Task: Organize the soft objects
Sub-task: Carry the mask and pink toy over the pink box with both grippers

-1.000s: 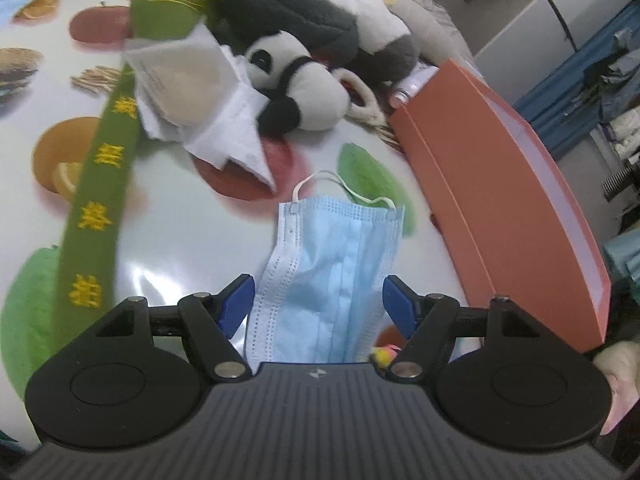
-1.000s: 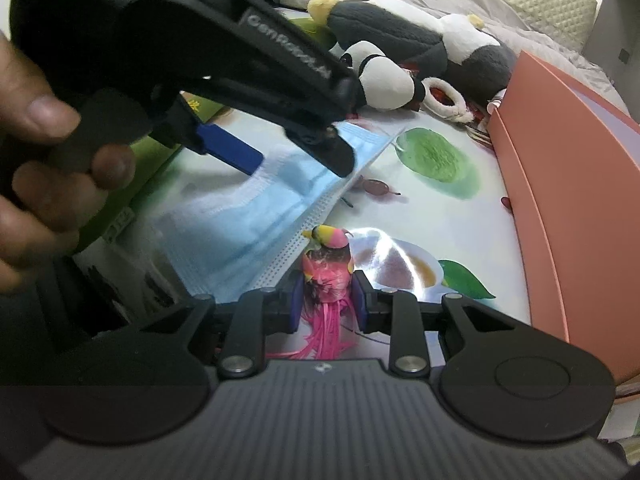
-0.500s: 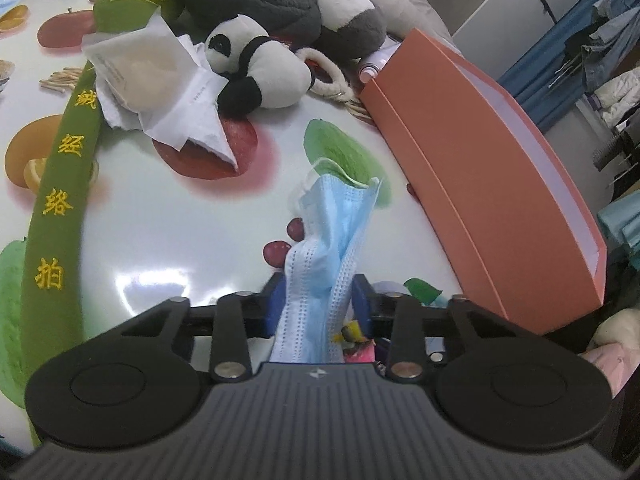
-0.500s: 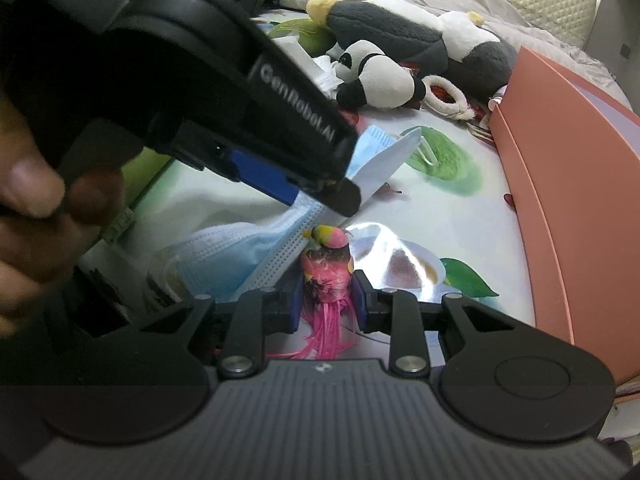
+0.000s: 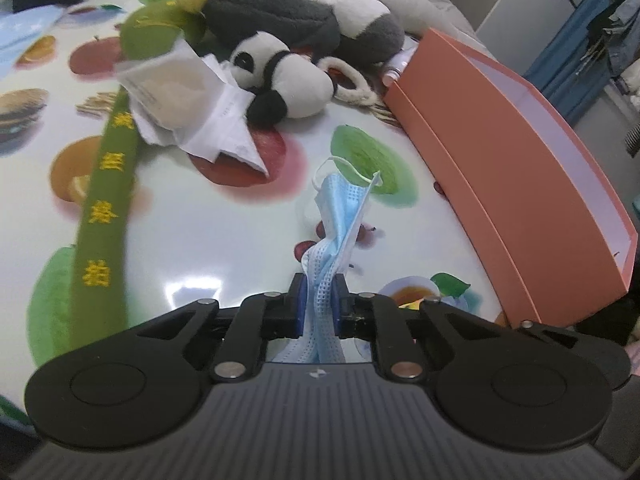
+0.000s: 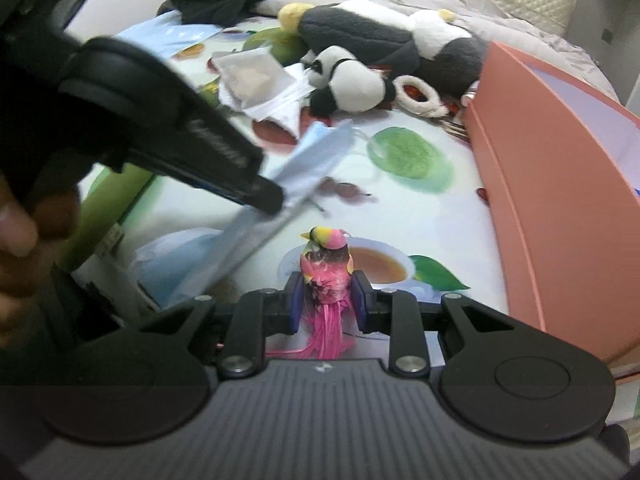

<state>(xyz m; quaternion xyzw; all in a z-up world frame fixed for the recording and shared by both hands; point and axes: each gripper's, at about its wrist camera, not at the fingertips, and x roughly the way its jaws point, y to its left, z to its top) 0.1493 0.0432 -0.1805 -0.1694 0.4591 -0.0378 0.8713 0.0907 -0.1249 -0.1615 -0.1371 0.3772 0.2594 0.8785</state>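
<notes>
A pleated blue face mask (image 5: 342, 208) is bunched between the blue pads of my left gripper (image 5: 320, 292), whose jaws are closing and pressing on it. Its far end stands off the fruit-print tablecloth (image 5: 200, 216). The right wrist view shows the same mask (image 6: 316, 148) trailing from the left gripper (image 6: 264, 196), held by a person's hand (image 6: 16, 232). My right gripper (image 6: 326, 284) is shut on a small pink toy bird (image 6: 326, 264) with a yellow-green head, just above the table.
An open orange box (image 5: 500, 152) runs along the right side. At the back lie a small panda plush (image 5: 288, 76), a large grey-and-white plush (image 5: 288, 12), crumpled white paper packets (image 5: 188, 96) and a long green embroidered band (image 5: 108, 184).
The left jaws went from wide apart around the flat mask to squeezed on it, crumpling and lifting it off the cloth. The right gripper kept still with the bird.
</notes>
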